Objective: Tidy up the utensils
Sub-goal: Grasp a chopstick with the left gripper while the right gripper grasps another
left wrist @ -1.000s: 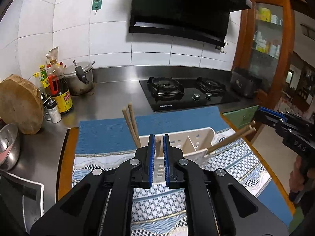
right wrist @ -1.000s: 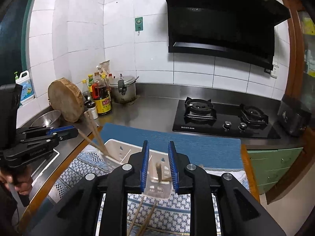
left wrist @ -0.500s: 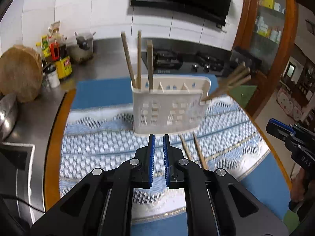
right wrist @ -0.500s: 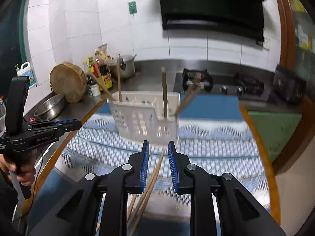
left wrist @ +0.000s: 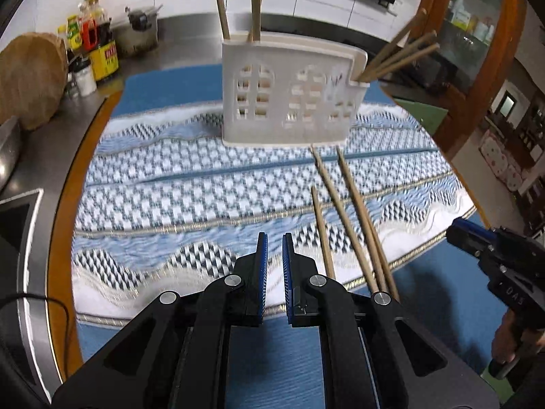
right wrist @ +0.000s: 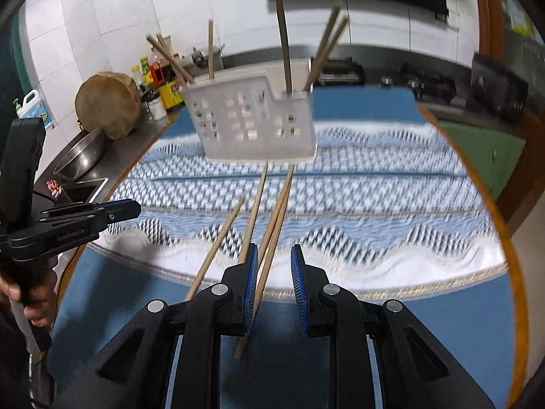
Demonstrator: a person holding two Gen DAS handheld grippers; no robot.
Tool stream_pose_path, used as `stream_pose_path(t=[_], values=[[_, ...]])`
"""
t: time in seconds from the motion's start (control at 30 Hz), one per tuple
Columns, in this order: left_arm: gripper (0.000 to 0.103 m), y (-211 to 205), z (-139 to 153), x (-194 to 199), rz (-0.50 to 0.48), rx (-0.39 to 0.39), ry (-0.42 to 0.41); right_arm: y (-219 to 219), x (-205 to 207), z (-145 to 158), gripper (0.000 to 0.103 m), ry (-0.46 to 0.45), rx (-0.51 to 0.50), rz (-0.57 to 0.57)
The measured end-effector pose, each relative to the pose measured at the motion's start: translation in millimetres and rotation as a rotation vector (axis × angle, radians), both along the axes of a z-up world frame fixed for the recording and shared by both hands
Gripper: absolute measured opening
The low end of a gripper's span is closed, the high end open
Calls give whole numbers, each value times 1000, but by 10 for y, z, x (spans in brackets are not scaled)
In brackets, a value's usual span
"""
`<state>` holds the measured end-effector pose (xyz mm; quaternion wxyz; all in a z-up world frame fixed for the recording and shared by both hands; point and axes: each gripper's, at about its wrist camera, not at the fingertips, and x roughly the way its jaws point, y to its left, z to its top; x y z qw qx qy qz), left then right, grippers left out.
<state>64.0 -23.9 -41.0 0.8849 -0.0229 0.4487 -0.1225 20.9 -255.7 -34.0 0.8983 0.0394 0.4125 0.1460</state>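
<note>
A white slotted utensil holder (left wrist: 289,99) (right wrist: 253,119) stands on the patterned blue cloth, with several wooden chopsticks upright in it. Several loose chopsticks (left wrist: 344,211) (right wrist: 269,225) lie on the cloth in front of it. My left gripper (left wrist: 273,266) hovers low over the cloth left of the loose chopsticks, jaws nearly closed and empty. My right gripper (right wrist: 272,276) is open, low over the near ends of the loose chopsticks, which run between and beside its fingers. Each gripper shows in the other's view: the right one (left wrist: 494,255), the left one (right wrist: 78,218).
A round wooden chopping block (right wrist: 107,104), sauce bottles (right wrist: 163,85), a pot (left wrist: 139,30) and a metal bowl (right wrist: 80,151) stand on the counter at left. A gas hob (right wrist: 385,78) lies behind the cloth. A wooden cabinet (left wrist: 470,51) is at right.
Both grippers have dropped down and pulled back from above the holder to just over the cloth's near part. The loose chopsticks have come into view under the right gripper.
</note>
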Motion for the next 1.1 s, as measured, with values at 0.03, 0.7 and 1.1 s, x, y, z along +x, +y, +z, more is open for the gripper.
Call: stream_pose_path(t=[0.03,0.7,1.1], values=[[9,-2,-36,-15,-1,-3,10,22,-20,-67,20,18,1,1],[9,-198,-405,-231,-56,-31,107,219,-47,-576,12,167,36,4],[9,-378,-559,-295,-112,-50,159,290,-74,-672,8,183,4,9]])
